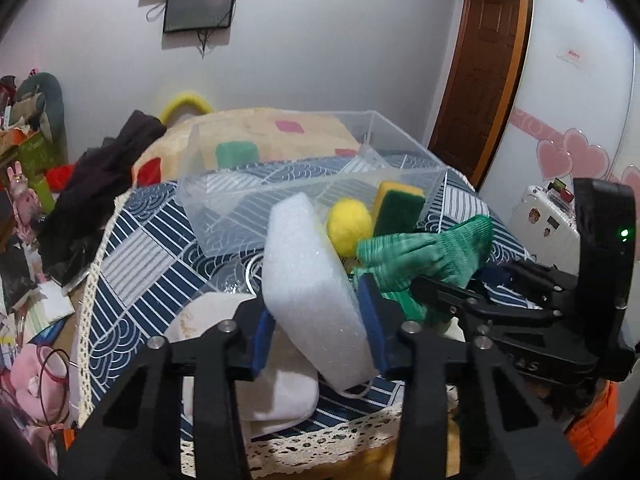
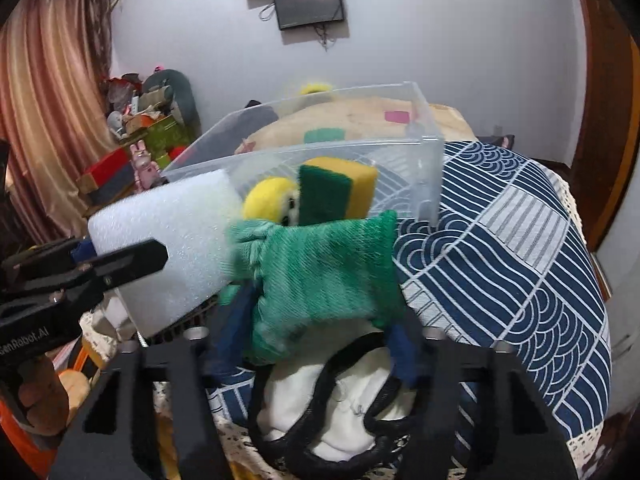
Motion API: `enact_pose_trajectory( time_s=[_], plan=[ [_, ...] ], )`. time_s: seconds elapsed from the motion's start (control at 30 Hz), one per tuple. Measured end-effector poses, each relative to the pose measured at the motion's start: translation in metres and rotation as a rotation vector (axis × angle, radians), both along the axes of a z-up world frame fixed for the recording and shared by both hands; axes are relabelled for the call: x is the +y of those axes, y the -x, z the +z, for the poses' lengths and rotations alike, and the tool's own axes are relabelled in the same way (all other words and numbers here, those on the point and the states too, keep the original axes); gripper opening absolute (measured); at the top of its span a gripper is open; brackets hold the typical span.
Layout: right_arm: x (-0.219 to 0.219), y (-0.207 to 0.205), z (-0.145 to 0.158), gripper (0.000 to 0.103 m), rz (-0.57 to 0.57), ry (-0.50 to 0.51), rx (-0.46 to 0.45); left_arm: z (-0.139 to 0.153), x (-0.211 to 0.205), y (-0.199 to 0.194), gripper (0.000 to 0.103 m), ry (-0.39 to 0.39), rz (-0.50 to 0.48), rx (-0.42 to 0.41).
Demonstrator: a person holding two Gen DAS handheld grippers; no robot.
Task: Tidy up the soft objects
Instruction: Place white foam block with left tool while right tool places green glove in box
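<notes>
My left gripper (image 1: 316,320) is shut on a white foam block (image 1: 312,284) and holds it above the table; the block also shows in the right wrist view (image 2: 168,248). My right gripper (image 2: 316,336) is shut on a green knitted glove (image 2: 320,272), seen in the left wrist view (image 1: 432,252) just right of the foam. Behind both stands a clear plastic box (image 1: 256,184) holding a yellow plush ball (image 1: 349,226) and a yellow-green sponge (image 1: 400,204). The box (image 2: 424,168), ball (image 2: 266,200) and sponge (image 2: 336,192) also show in the right wrist view.
The table wears a blue-and-white patterned cloth (image 2: 520,240). A white cloth item with black trim (image 2: 352,400) lies under my right gripper. A white cloth (image 1: 224,312) lies under my left one. Dark clothing (image 1: 104,184) and clutter (image 1: 24,152) lie to the left.
</notes>
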State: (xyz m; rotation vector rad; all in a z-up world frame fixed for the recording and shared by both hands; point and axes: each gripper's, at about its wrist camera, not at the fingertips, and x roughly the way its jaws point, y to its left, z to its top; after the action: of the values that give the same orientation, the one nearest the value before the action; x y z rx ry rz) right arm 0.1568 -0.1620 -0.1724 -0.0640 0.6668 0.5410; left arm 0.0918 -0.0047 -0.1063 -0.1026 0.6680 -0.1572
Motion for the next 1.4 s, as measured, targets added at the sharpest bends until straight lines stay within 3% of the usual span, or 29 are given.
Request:
enact_pose_trajectory(
  time_s=[0.07, 0.23, 0.57, 0.97, 1.2, 1.4],
  plan=[
    [-0.002, 0.002, 0.003, 0.028, 0.009, -0.004, -0.016, 0.004, 0.002, 0.004, 0.037, 0.000, 0.002, -0.017],
    [-0.006, 0.009, 0.012, 0.019, 0.012, -0.006, -0.070, 0.016, 0.006, 0.015, 0.034, -0.005, 0.025, -0.066],
    [-0.013, 0.019, 0.041, 0.018, -0.026, -0.030, -0.178, 0.047, 0.016, 0.032, 0.031, -0.032, 0.080, -0.183],
    [-0.011, 0.003, 0.080, 0.018, -0.052, -0.052, -0.277, 0.083, 0.033, 0.016, 0.031, -0.058, 0.148, -0.311],
    [0.004, -0.027, 0.086, 0.019, -0.059, -0.029, -0.285, 0.085, 0.039, -0.024, 0.031, -0.072, 0.179, -0.311],
    [0.020, -0.059, 0.079, 0.019, -0.043, -0.012, -0.223, 0.081, 0.048, -0.072, 0.031, -0.046, 0.156, -0.229]
  ],
)
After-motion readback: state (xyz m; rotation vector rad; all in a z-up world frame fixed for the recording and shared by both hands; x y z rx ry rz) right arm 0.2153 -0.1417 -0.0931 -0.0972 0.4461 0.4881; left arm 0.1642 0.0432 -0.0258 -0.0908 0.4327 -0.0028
